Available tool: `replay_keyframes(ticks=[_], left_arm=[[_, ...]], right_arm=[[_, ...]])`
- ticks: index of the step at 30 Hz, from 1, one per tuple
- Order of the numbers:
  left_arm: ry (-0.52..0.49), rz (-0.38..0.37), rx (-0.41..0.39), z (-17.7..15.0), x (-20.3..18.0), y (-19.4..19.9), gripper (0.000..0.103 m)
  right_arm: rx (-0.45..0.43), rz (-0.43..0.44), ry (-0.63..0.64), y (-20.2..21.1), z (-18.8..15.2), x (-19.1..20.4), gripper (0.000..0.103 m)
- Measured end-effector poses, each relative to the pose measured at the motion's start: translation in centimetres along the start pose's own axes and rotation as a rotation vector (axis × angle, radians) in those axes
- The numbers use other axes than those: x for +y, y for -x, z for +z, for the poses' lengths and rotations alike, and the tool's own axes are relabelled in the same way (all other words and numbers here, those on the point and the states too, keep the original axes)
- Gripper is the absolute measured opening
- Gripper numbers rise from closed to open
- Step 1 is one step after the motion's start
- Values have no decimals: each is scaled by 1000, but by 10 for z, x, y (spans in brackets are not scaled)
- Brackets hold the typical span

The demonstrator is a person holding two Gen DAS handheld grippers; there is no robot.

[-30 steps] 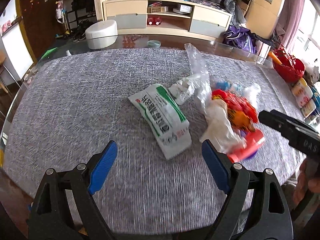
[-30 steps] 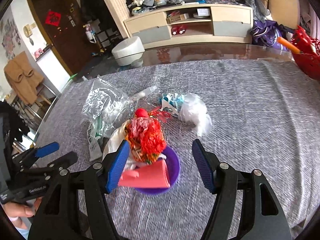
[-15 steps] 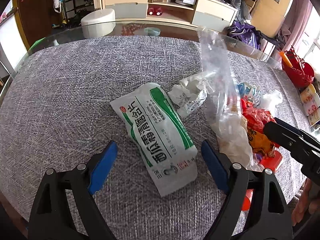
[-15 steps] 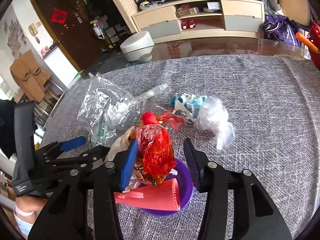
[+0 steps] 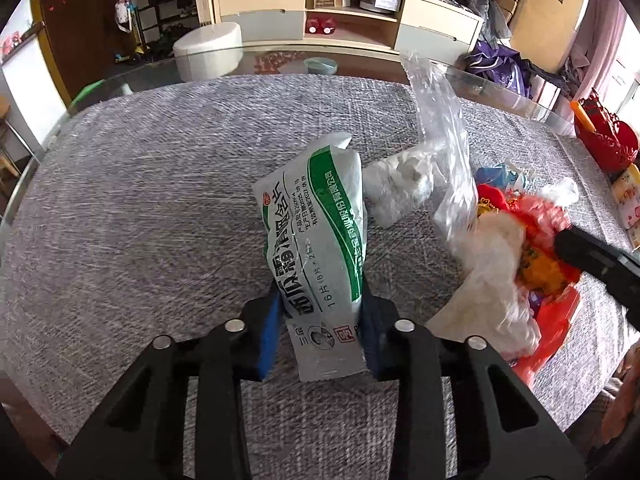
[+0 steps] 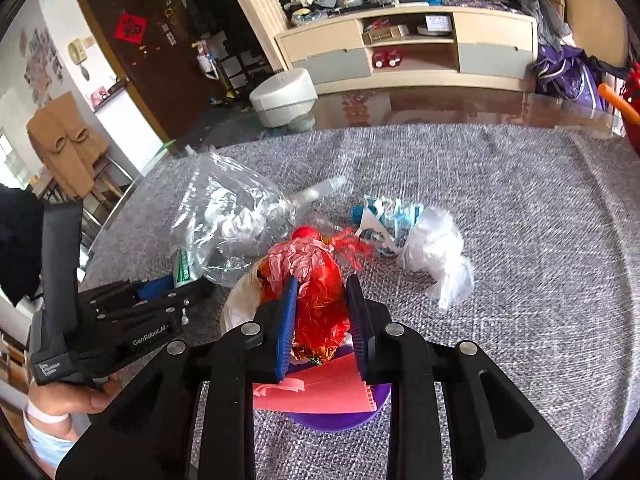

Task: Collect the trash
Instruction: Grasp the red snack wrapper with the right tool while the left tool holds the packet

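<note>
On the grey tablecloth [image 5: 140, 200], a white and green packet [image 5: 316, 220] stands buckled upward. My left gripper [image 5: 320, 304] is closing, and its blue pads press on the packet's lower end. In the right wrist view, my right gripper [image 6: 322, 300] is closing on a crumpled red foil wrapper [image 6: 316, 276]. That wrapper tops a purple bowl [image 6: 340, 416] that also holds a pink corrugated sheet [image 6: 328, 384]. A clear plastic bag [image 6: 224, 216] with white tissue inside lies between the two grippers. A blue and white wrapper [image 6: 388, 216] and a white plastic wad [image 6: 436, 248] lie beyond the bowl.
A red basket [image 5: 604, 140] and small packages stand at the table's right edge. The glass tabletop edge [image 5: 280, 56] runs past the cloth at the far side. A person's hand [image 6: 80, 396] holds the left gripper at the lower left of the right wrist view.
The left jaws went from wide open to pinching the packet, which has bent up off the cloth. The right jaws narrowed around the red foil wrapper.
</note>
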State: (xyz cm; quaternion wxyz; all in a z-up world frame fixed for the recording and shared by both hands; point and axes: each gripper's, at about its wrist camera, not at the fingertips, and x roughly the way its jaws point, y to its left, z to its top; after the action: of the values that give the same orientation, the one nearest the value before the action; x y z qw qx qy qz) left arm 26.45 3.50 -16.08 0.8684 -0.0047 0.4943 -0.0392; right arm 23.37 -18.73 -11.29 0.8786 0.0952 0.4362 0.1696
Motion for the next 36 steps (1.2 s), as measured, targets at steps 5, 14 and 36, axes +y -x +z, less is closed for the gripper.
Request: replay_keyframes(ticks=[5, 14, 36], left_arm=[[1, 15, -26, -1, 1, 18, 25], [-1, 18, -107, -12, 4, 77, 24], [-126, -103, -212, -123, -47, 196, 24]], right_arm=[[-48, -12, 1, 23, 5, 1, 26], [-132, -31, 3, 74, 9, 7, 26], [-183, -114, 28, 173, -91, 20, 26]])
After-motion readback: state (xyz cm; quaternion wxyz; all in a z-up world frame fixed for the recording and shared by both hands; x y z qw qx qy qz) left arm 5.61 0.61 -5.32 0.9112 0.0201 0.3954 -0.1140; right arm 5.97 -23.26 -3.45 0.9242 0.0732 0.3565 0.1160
